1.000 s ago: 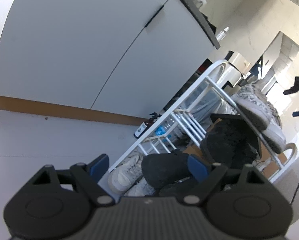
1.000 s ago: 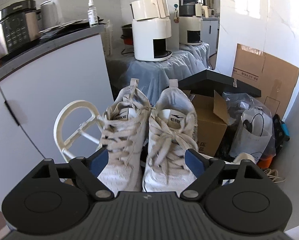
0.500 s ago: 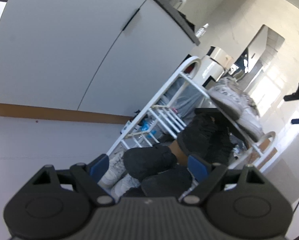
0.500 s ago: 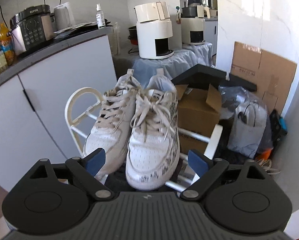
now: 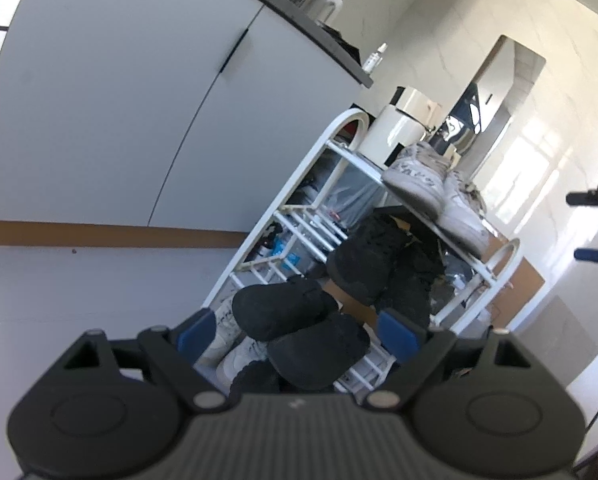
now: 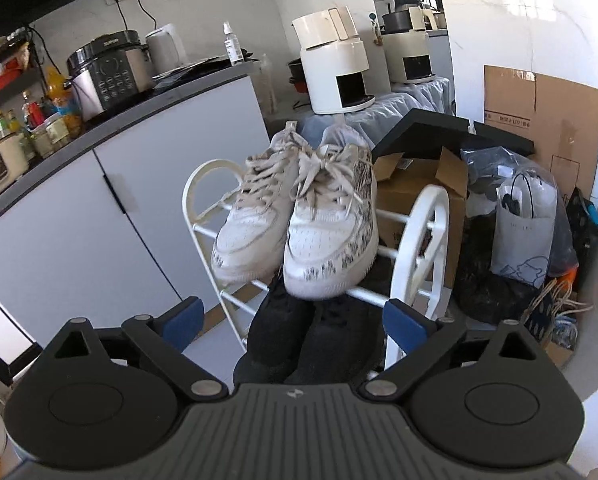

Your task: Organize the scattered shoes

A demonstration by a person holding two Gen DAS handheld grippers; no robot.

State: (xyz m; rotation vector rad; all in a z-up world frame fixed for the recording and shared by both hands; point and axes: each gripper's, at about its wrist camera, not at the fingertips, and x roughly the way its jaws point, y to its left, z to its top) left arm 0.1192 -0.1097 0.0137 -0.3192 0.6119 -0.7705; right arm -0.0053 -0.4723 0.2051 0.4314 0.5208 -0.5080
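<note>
Right claw (image 6: 293,318): jaws wide apart, having just been opening, with nothing between the blue pads; the shoes seen through the gap lie beyond them, untouched. Left claw (image 5: 299,330): jaws likewise apart and just opening; a black shoe shows between the pads, but whether it touches either pad cannot be told, since the claw body cuts off the view below. The landmark is the white shoe rack (image 6: 419,240). On its top tier, a pair of white sneakers (image 6: 299,224) sits side by side, toes overhanging the front rail toward the right claw, laces loose. Directly under that tier, a pair of black shoes (image 6: 311,336) is visible only at the toes; the heels are hidden by the sneakers above and the claw body below. From the left wrist view the rack appears strongly tilted, and a further pale pair (image 5: 235,336) lies at its foot, largely covered by black shoes and the left pad. Left of the rack stands a white cabinet (image 6: 99,220) whose dark surface carries a rice cooker (image 6: 107,72) and bottles. Behind the rack are an open cardboard box (image 6: 415,200) and a cream appliance (image 6: 335,68) on a draped stand; right of it, bags and clutter too jumbled to identify.
</note>
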